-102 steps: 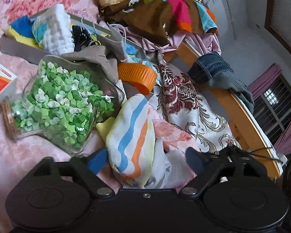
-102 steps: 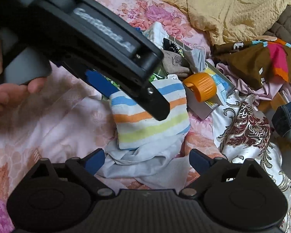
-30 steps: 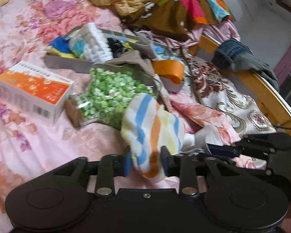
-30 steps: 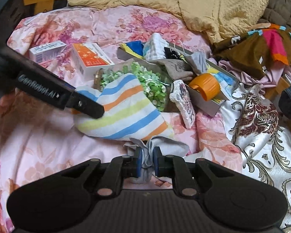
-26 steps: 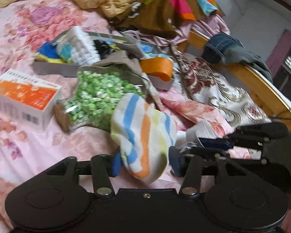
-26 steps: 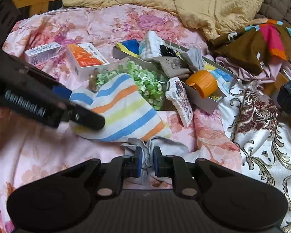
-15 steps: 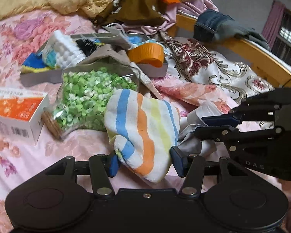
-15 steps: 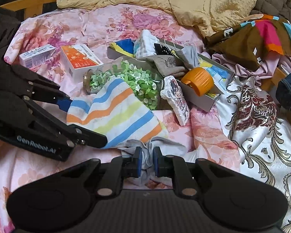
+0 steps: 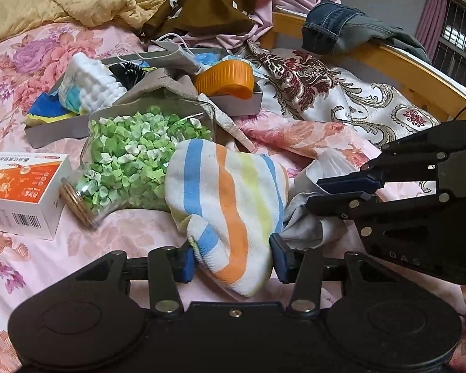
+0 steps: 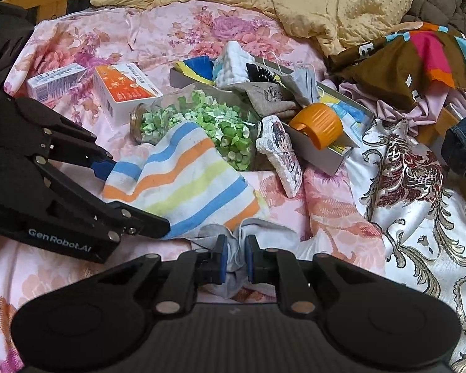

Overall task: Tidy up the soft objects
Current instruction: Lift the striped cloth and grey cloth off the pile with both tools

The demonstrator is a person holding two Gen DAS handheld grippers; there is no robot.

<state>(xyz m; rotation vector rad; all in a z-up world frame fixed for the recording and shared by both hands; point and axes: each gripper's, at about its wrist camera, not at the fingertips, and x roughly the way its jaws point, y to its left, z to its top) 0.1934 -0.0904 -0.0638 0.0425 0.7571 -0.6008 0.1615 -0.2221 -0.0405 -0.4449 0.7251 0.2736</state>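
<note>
Since earlier, left gripper [image 9: 231, 259] jaws were closing around the striped cloth [image 9: 230, 199] on the bed [image 9: 62, 267]; right gripper [image 10: 234, 258] stays clamped on grey cloth [image 10: 233, 264]. Both seem light and limp; grip bunched folds.

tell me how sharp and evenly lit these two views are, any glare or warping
Left wrist view: sharp, soft daylight; the barred window is blown out, and the wooden bed rail bows from fisheye warping. Right wrist view: sharp too, evenly lit with no hard shadows; the striped towel is crisp and the corners go dark.
</note>
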